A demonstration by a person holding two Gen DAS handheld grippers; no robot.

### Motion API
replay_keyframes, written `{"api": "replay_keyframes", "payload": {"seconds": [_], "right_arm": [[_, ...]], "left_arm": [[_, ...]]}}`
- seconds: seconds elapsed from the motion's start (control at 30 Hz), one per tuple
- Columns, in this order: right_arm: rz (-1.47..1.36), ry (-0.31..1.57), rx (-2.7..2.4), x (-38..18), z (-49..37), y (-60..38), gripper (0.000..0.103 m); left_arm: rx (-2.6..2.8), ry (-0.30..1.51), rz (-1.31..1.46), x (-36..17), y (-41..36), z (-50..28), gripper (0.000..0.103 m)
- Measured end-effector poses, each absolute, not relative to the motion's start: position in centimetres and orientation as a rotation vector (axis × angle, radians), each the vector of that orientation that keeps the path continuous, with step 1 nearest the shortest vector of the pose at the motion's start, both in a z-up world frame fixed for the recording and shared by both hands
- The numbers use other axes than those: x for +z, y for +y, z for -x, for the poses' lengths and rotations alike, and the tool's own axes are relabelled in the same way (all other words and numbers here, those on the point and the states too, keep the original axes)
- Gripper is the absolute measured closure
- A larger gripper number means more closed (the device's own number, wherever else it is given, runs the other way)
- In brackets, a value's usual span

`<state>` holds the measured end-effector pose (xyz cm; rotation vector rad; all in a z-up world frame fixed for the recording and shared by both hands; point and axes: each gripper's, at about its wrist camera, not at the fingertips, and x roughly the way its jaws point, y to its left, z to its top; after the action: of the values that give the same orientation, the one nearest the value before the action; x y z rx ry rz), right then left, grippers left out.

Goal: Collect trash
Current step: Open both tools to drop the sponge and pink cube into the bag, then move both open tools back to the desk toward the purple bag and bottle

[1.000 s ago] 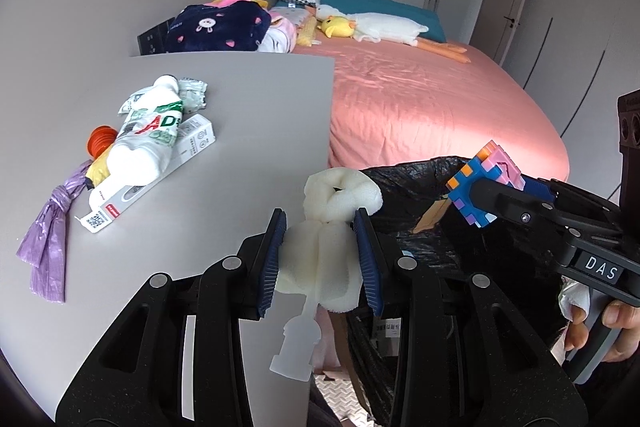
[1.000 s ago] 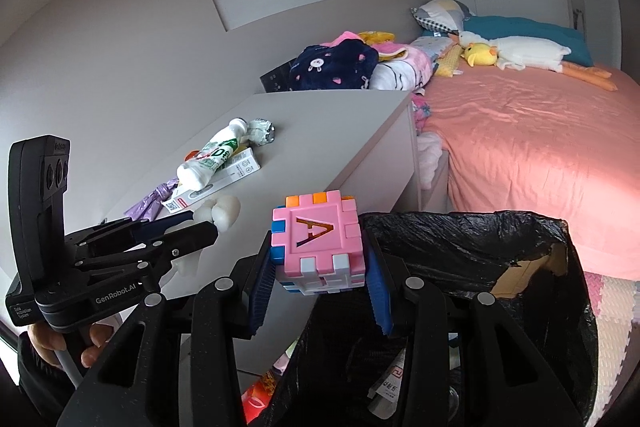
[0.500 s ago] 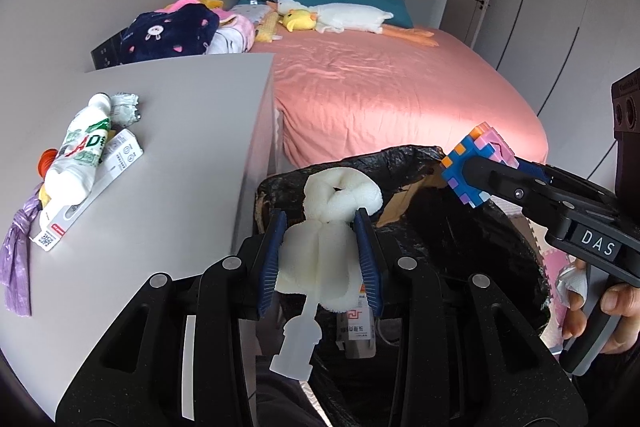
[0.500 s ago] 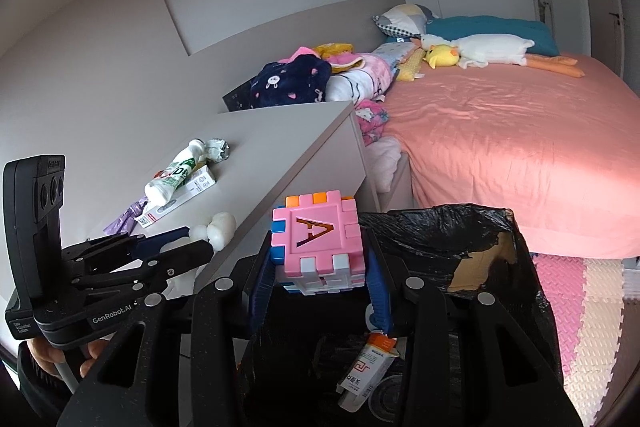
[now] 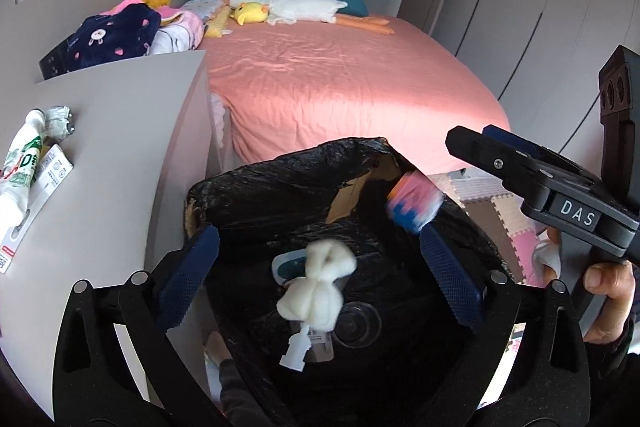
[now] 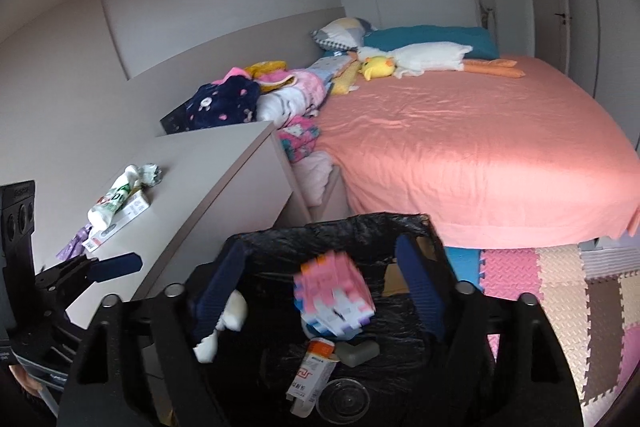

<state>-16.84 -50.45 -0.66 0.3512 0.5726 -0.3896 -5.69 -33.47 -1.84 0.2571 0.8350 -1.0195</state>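
1. Looking through the left wrist view, I have my left tool [image 5: 316,267] over the black-lined trash bin [image 5: 280,183], its jaws opening wide with nothing pressed by either pad.
2. The white foam piece [image 5: 316,287] is blurred in the gap between those jaws, clear of both, over the bin's dark inside.
3. My right tool [image 6: 320,287] is also above the bin, jaws opening; the pink foam cube [image 6: 334,297] sits blurred between the pads, and I see no pad pressing on it.
4. In the left view that cube shows as a pink and blue smear at the bin's far rim, under the right tool's black body.
5. Inside the bin I can make out a small carton [image 6: 310,373], a clear round lid [image 6: 344,397] and a grey block [image 6: 358,351].
6. On the bench [image 6: 208,179] to the left lie a white bottle [image 6: 114,197], a flat white box [image 6: 120,223], crumpled foil [image 6: 150,173] and a purple bag [image 6: 74,243].
7. A hand [image 5: 608,291] grips the right tool's handle at the right edge.
8. Behind the bin stands the bed [image 6: 460,147] with its pink cover.
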Motion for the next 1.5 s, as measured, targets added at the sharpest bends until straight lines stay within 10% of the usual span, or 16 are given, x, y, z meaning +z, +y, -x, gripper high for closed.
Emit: {"api": "replay_keyframes", "payload": {"seconds": [1.5], "right_arm": [[-0.319,0.598,-0.152,-0.8,6.6,-41.0,0.019]], "left_arm": [[-0.754,0.840,-0.105,-1.8,-19.4,-3.0,0.006]]}}
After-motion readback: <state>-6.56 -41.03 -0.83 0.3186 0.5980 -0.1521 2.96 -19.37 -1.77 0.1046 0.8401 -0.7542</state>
